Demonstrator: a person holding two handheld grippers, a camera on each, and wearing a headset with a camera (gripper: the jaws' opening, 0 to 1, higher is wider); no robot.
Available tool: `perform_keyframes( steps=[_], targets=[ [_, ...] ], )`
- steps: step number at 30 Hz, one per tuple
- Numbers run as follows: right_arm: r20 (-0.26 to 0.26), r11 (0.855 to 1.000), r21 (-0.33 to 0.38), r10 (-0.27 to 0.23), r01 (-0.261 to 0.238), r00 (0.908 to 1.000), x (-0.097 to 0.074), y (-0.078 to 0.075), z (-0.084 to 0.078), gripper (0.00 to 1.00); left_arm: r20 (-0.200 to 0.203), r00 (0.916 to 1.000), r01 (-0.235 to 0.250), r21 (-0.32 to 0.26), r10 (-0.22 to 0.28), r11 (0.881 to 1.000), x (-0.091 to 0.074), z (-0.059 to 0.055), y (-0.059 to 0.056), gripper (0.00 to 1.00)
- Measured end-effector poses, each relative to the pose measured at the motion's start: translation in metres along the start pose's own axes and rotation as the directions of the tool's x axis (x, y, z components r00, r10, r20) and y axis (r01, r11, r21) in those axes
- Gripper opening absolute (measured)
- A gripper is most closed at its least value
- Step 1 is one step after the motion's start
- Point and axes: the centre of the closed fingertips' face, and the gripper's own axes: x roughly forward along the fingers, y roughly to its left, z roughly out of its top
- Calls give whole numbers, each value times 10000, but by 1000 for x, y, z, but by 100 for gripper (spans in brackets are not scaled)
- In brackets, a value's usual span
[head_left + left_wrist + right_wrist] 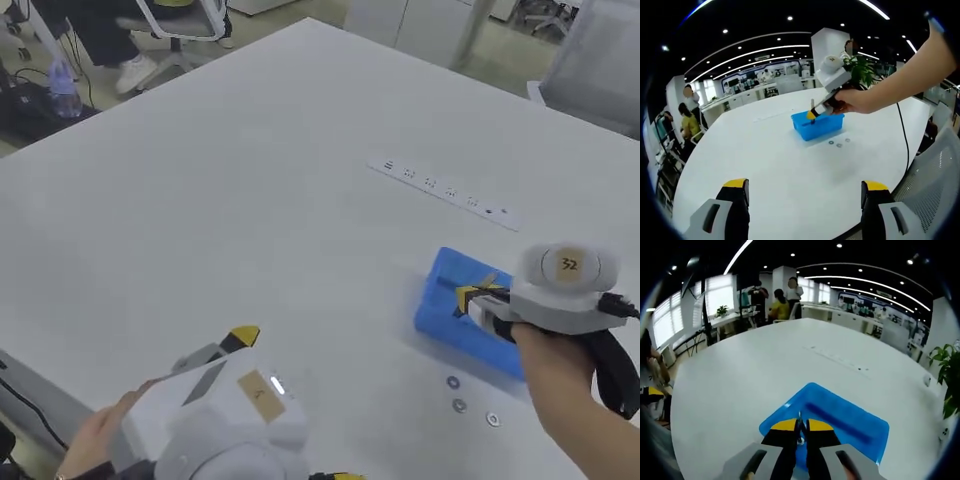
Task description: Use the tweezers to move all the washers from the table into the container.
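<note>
A blue container (450, 310) stands on the white table (250, 200) at the right. My right gripper (472, 297) hovers over it, shut on thin metal tweezers (800, 424) whose tips point down into the container (850, 422); I cannot tell if they hold a washer. Three small washers (459, 404) lie on the table just in front of the container. In the left gripper view the container (817, 126), the washers (839, 145) and the right gripper (832, 75) sit far ahead. My left gripper (805, 200) stands open and empty near the table's front left edge (292, 406).
A flush power strip (445, 190) runs across the table behind the container. Office chairs (590, 60) and a water bottle (62, 90) stand beyond the far edges. People sit at desks in the background (780, 307). A mesh chair (935, 185) is at my right.
</note>
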Motion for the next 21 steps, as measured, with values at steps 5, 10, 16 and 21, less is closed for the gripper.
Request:
perform_keyframes(
  steps=[5, 10, 16, 21],
  targets=[
    [224, 9996, 185, 193, -197, 9996, 1, -4, 1, 2, -16, 10000, 8, 25, -8, 10000, 0, 0, 0, 95],
    [39, 9970, 760, 150, -152, 9999, -2, -11, -1, 3, -48, 10000, 16, 64, -15, 10000, 0, -1, -1, 95],
    [320, 9961, 875, 106, -134, 9994, -18, -8, 8, 3, 18, 10000, 16, 16, -16, 10000, 0, 0, 0, 95],
    [1047, 9992, 177, 341, -362, 9939, -44, 1, 31, 2, 5, 10000, 38, 98, -38, 9999, 0, 0, -1, 94]
  ],
)
